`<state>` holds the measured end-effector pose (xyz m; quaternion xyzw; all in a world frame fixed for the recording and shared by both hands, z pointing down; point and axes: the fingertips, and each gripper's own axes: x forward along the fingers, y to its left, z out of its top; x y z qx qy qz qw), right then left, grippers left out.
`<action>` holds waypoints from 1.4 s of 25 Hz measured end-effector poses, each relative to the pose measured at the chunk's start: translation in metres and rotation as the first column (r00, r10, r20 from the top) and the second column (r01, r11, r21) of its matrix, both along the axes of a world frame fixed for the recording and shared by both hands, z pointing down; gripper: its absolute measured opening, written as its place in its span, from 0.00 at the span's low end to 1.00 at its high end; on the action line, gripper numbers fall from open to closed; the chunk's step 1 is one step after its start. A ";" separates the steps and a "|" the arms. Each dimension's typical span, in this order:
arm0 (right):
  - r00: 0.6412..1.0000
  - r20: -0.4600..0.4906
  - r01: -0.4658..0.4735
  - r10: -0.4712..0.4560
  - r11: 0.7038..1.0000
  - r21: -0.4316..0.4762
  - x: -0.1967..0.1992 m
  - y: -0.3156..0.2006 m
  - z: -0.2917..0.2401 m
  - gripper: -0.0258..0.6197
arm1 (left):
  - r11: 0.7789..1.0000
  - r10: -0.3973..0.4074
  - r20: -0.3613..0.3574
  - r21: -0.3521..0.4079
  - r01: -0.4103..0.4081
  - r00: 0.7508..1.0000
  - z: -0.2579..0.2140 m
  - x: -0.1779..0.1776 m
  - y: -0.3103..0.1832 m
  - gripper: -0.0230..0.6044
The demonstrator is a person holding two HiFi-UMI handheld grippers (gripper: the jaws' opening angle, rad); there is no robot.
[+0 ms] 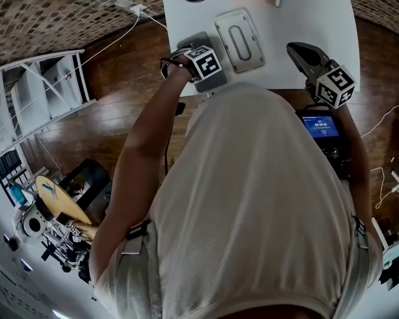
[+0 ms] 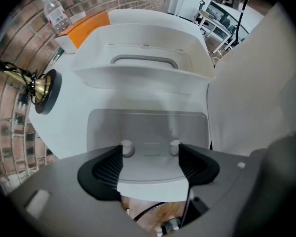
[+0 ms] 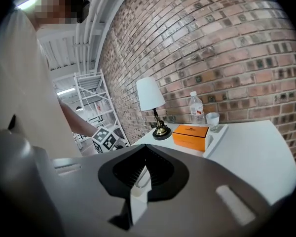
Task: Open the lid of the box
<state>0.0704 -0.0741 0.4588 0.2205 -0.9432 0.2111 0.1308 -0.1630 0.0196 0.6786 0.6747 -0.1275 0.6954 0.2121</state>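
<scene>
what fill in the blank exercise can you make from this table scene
1. The left tongs have their jaws ____, with nothing gripped.
2. The box beside the lamp is coloured ____.
3. The bottle stands in front of a wall made of ____.

Missing words: open; orange; brick.

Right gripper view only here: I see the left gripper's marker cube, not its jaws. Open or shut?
Observer: Open. The left gripper points down, jaws wide apart.
Operator: Anything between them?
Observer: A flat grey panel with two round studs lies on the white table under the gap; no pad visibly presses it.
Operator: Where's the box?
Observer: The pale rectangular plastic box with a curved handle sits just beyond that panel.
</scene>
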 end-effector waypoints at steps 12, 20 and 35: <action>0.978 0.024 0.205 -0.207 0.976 0.067 -0.066 -0.019 -0.014 0.04 | 0.754 -0.158 -0.617 0.429 0.497 0.771 -0.155 0.012 -0.035 0.04; 0.935 0.032 0.348 -0.354 0.929 0.128 -0.109 0.003 -0.038 0.04 | 0.477 -0.136 -0.894 0.318 0.819 0.426 -0.238 -0.009 -0.030 0.04; 0.917 0.029 0.390 -0.398 0.909 0.146 -0.126 0.019 -0.042 0.04 | 0.457 -0.135 -0.878 0.355 0.815 0.459 -0.247 -0.017 -0.032 0.04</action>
